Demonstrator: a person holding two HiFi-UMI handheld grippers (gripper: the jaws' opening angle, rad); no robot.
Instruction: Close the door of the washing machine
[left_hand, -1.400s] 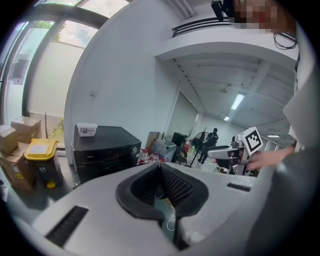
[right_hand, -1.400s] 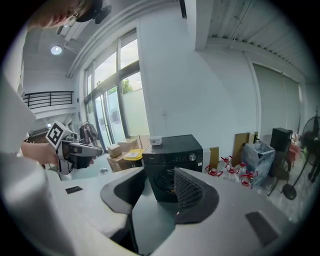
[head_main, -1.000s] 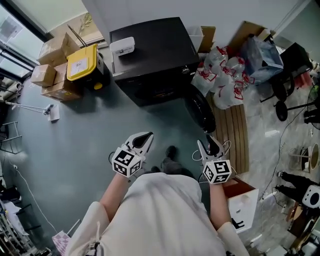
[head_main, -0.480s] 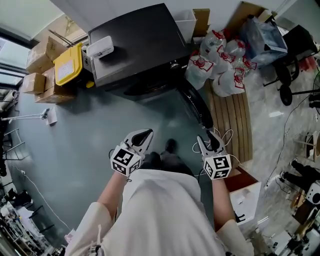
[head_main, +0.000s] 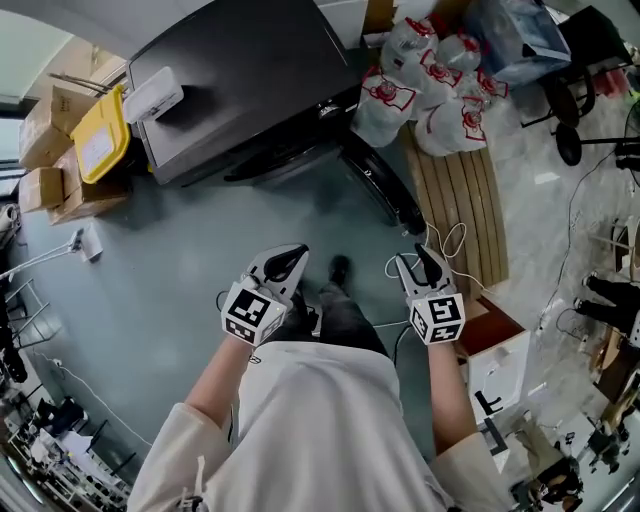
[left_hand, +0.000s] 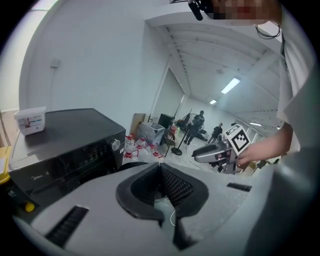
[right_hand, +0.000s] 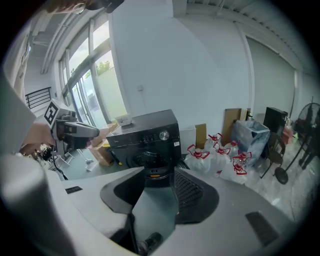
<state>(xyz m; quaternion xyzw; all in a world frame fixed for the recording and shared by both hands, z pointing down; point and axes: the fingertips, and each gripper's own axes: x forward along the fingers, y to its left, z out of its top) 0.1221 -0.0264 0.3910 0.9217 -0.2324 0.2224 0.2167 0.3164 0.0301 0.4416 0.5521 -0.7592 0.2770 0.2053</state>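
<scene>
The black washing machine (head_main: 240, 80) stands at the top of the head view, and its round door (head_main: 385, 190) hangs open toward the right. Both grippers are held low in front of the person, well short of the machine. My left gripper (head_main: 282, 266) has its fingertips together and nothing in it. My right gripper (head_main: 418, 268) is open and empty, a short way below the door's free end. The right gripper view looks between its jaws (right_hand: 157, 175) at the machine's front (right_hand: 147, 137). In the left gripper view (left_hand: 160, 167) the machine (left_hand: 65, 145) is at the left.
A white box (head_main: 155, 97) lies on top of the machine. A yellow container (head_main: 98, 148) and cardboard boxes (head_main: 45, 150) stand to its left. Bagged water bottles (head_main: 420, 80) and a wooden pallet (head_main: 455, 200) are at the right, with a loose cable (head_main: 440, 245) near the right gripper.
The machine and its door have slid up and left in the head view as the person turned and came nearer. Both grippers keep their places and states.
</scene>
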